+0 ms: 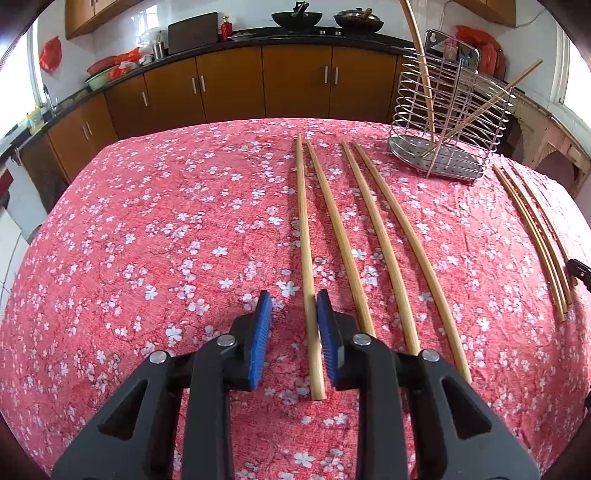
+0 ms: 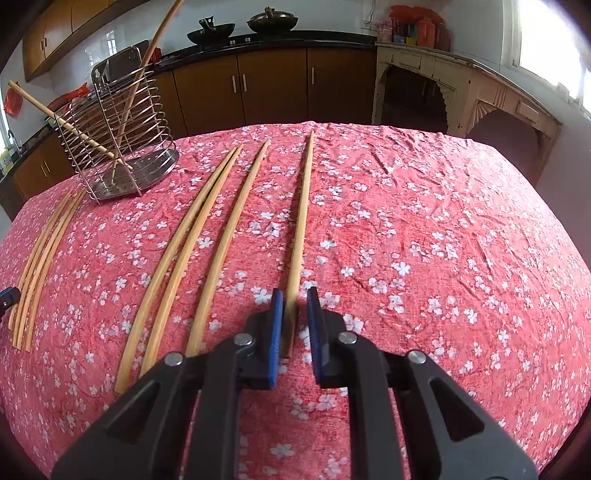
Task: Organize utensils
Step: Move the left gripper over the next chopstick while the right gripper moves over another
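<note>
Several long bamboo chopsticks lie lengthwise on the red floral tablecloth (image 1: 147,229). In the left wrist view my left gripper (image 1: 294,301) is open, its blue pads straddling the leftmost chopstick (image 1: 305,236) near its close end. In the right wrist view my right gripper (image 2: 294,298) is open with the rightmost chopstick (image 2: 301,218) between its pads, close to the left pad. A wire utensil holder (image 1: 448,122) stands at the far side with two chopsticks leaning in it; it also shows in the right wrist view (image 2: 122,140).
Three thinner chopsticks (image 1: 535,236) lie bundled apart from the others, at the left in the right wrist view (image 2: 38,266). Brown kitchen cabinets (image 1: 258,81) and a counter with woks (image 1: 297,18) run behind the table. A pale carved cabinet (image 2: 461,92) stands at the right.
</note>
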The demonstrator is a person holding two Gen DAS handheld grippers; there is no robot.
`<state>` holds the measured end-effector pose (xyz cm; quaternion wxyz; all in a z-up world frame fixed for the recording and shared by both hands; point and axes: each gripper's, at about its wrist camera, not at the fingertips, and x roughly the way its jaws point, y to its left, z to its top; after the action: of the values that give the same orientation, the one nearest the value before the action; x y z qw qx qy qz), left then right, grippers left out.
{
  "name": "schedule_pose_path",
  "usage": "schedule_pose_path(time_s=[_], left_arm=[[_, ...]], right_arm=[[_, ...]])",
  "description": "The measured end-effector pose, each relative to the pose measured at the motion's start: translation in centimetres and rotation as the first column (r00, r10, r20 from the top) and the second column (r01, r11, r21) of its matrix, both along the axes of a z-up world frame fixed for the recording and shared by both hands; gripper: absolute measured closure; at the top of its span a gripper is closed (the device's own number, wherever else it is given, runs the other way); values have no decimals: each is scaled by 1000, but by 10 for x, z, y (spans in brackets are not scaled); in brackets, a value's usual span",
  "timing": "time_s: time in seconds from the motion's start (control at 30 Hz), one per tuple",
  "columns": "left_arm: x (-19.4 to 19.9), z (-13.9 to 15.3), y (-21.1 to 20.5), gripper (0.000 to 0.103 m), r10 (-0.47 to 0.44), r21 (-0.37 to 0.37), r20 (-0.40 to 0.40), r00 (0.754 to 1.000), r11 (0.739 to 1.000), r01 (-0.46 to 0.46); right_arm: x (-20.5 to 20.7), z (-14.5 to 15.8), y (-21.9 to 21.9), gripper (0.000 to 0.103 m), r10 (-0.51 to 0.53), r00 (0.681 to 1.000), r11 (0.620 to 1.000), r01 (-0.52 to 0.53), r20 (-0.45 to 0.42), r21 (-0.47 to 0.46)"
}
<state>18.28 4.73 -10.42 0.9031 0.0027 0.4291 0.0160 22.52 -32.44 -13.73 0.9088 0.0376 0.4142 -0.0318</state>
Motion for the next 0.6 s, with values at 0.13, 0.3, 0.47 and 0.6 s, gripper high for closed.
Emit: schedule_pose_path(time_s=[0.13, 0.3, 0.47, 0.6], left_arm=[[3, -1, -4, 80, 3, 20, -2, 1000, 1000, -3], [5, -3, -5, 80, 7, 25, -2, 1000, 1000, -7], [3, -2, -4, 80, 7, 28, -1, 1000, 1000, -7], [3, -3, -5, 80, 9, 32, 0, 1000, 999, -9]], right_arm=[[0, 0, -1, 89, 0, 1000, 1000, 0, -1, -6], [0, 0, -1, 89, 0, 1000, 1000, 0, -2, -5], [0, 1, 0, 89, -2, 1000, 1000, 2, -2, -6], [0, 1, 1, 89, -3, 1000, 1000, 3, -3, -9]])
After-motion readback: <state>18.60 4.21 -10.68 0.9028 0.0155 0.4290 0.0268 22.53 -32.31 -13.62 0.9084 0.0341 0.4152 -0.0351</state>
